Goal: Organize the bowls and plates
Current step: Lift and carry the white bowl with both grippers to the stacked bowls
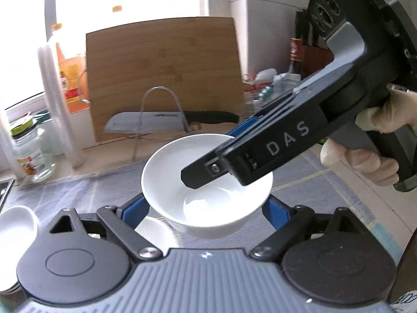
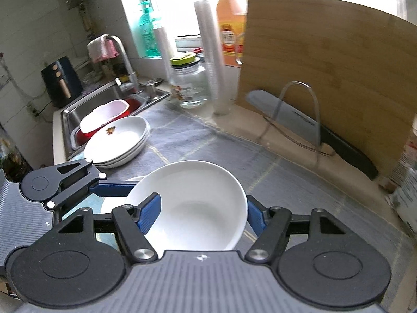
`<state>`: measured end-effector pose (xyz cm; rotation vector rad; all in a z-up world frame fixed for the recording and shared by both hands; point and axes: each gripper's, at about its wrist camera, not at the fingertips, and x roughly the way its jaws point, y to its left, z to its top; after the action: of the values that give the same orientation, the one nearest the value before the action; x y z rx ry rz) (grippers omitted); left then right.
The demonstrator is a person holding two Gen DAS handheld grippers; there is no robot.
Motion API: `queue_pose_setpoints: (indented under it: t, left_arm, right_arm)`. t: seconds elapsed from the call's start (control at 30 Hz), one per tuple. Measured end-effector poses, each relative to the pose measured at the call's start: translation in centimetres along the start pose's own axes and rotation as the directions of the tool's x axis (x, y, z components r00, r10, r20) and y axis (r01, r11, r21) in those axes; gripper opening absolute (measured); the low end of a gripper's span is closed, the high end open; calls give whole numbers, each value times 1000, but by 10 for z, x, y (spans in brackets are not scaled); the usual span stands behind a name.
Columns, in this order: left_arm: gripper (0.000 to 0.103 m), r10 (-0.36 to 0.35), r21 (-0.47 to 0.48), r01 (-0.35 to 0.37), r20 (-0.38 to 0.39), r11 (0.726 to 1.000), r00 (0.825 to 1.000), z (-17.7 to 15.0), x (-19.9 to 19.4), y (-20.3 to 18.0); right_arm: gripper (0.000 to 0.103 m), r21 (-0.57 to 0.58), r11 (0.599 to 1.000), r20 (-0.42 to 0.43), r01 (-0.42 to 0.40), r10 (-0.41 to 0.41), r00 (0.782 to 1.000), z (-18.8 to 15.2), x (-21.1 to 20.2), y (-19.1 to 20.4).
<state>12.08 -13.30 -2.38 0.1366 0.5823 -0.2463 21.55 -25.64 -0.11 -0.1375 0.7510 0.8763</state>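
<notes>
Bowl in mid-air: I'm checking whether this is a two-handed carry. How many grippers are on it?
2. The left gripper clamps the white bowl across its outer sides. The right gripper has one finger inside the rim and one outside. No others show.

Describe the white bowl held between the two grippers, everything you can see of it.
The white bowl is plain, glossy, ceramic-looking, round and deep, empty, and tilted. It is lifted above the grey mat. The left gripper clasps its outer wall on both sides; the right gripper pinches its rim, one finger inside.
</notes>
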Motion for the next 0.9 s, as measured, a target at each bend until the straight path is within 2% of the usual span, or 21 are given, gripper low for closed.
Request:
queue_pose_setpoints:
  t: [0.47, 0.9]
  left_arm:
    - [92, 108, -86, -109, -20, 990, 994, -19, -22, 46]
    - [92, 91, -137, -100, -71, 986, 993, -35, -21, 62]
  right_arm:
    - [75, -100, 991, -39, -85, 81, 996, 29, 48, 50]
    - [75, -84, 990, -105, -114, 105, 989, 22, 72, 64]
